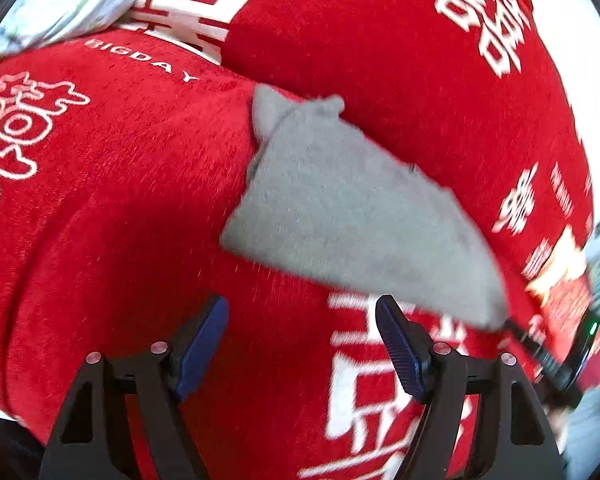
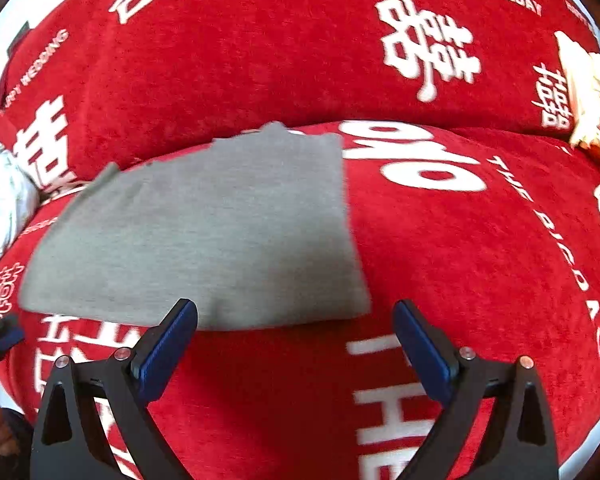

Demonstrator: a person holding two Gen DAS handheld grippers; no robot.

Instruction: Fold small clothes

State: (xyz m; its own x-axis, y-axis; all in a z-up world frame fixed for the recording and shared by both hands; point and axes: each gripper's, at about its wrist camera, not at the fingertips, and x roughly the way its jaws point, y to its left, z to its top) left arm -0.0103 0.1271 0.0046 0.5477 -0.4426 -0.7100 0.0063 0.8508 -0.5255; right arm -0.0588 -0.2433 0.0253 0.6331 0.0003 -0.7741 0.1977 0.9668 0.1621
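A red cover [image 2: 480, 264] printed with white characters is spread over the cushioned seat, and on it the grey garment [image 2: 204, 240] lies flat as a compact, folded rectangle. From that shape, most of the folding is judged done; a small flap is seen sticking out at its far edge, so a last tuck or smoothing may be left. A pale bundle [image 1: 60, 4] is seen further back, possibly waiting. The right gripper [image 2: 296, 344] is held wide and empty just short of the garment; the left gripper [image 1: 302, 340] is likewise parted, with nothing gripped.
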